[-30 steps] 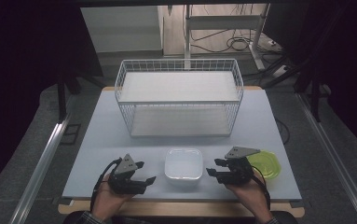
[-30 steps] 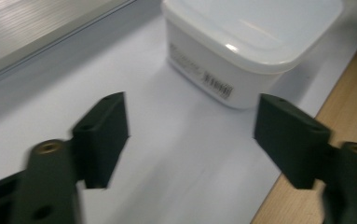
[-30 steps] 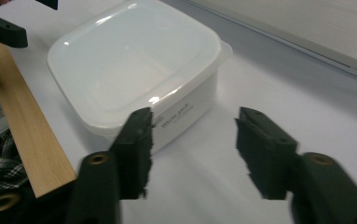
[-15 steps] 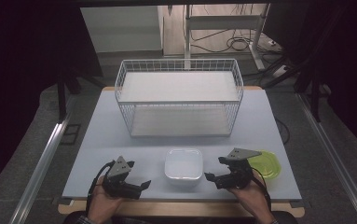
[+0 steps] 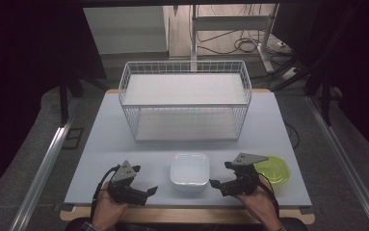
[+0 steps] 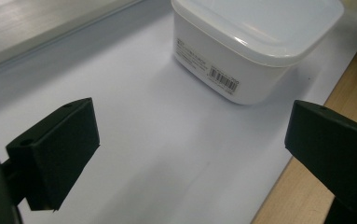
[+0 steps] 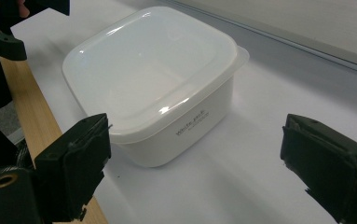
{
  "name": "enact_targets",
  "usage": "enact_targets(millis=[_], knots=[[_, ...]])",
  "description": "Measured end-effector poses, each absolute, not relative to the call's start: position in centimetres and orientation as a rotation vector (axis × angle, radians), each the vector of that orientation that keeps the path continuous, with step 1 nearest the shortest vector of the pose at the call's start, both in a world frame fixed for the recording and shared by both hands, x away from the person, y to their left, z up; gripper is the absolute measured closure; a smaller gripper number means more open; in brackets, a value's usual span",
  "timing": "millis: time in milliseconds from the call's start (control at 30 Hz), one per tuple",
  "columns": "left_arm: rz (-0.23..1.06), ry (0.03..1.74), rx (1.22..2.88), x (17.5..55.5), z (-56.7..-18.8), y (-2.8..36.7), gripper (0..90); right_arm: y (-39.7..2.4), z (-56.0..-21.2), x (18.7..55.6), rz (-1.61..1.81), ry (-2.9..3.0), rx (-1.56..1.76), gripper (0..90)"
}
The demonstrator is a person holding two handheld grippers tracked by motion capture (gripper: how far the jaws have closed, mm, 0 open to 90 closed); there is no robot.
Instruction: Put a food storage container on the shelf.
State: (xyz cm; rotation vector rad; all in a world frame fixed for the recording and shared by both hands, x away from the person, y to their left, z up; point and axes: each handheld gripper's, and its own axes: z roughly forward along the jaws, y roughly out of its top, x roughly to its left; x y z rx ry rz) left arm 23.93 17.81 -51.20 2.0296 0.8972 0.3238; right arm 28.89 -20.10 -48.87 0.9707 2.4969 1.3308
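A white square lidded container (image 5: 190, 171) sits near the table's front edge, between my two hands. My left gripper (image 5: 145, 181) lies to its left and points at it. Its jaws have just been opening, stand wide apart and have only bare table between them. In the left gripper view the container (image 6: 255, 42) lies ahead of my left gripper (image 6: 190, 140), a barcode label on its side. My right gripper (image 5: 220, 174) lies to its right, its jaws also just opening, nothing pressed. In the right gripper view the container (image 7: 153, 79) sits just ahead of my right gripper (image 7: 195, 158).
A white wire basket (image 5: 184, 103) stands across the back middle of the pale table (image 5: 105, 144). A yellow-green round lid (image 5: 274, 169) lies at the front right, beside my right hand. The table's wooden front edge (image 7: 31, 116) runs close to the container.
Both grippers' jaws have spread wider. The hands and the container have stayed where they were.
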Motion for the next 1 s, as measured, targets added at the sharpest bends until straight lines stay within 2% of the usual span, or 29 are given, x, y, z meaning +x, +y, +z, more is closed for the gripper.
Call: enact_targets(millis=[233,300,433,533,567,933,967,1000], knots=[[0.291,0.922,2.035,24.5,-50.9,17.0,2.5,-19.7,-48.7,29.1,1.330,2.512,1.000,7.9],[0.274,0.920,2.026,24.8,-50.7,16.7,2.4,-19.4,-48.7,29.1,1.329,2.524,0.995,3.6],[0.228,0.907,2.003,25.8,-50.0,16.2,4.4,-18.8,-48.7,29.1,1.313,2.551,0.999,4.0],[0.164,0.889,1.973,26.9,-49.5,16.0,8.7,-18.6,-48.4,29.5,1.321,2.578,1.042,8.1],[0.136,0.881,1.967,27.2,-49.4,15.8,11.2,-18.5,-48.3,29.9,1.349,2.585,1.081,12.7],[-0.075,0.862,2.047,31.1,-50.6,12.3,10.7,-17.5,-49.1,31.8,1.344,2.661,1.254,28.8],[-0.109,0.854,2.048,31.3,-50.8,12.0,13.2,-17.4,-49.3,32.1,1.347,2.682,1.280,32.8],[-0.109,0.854,2.048,31.3,-50.8,12.0,14.3,-17.4,-49.3,32.1,1.347,2.682,1.280,32.8]])
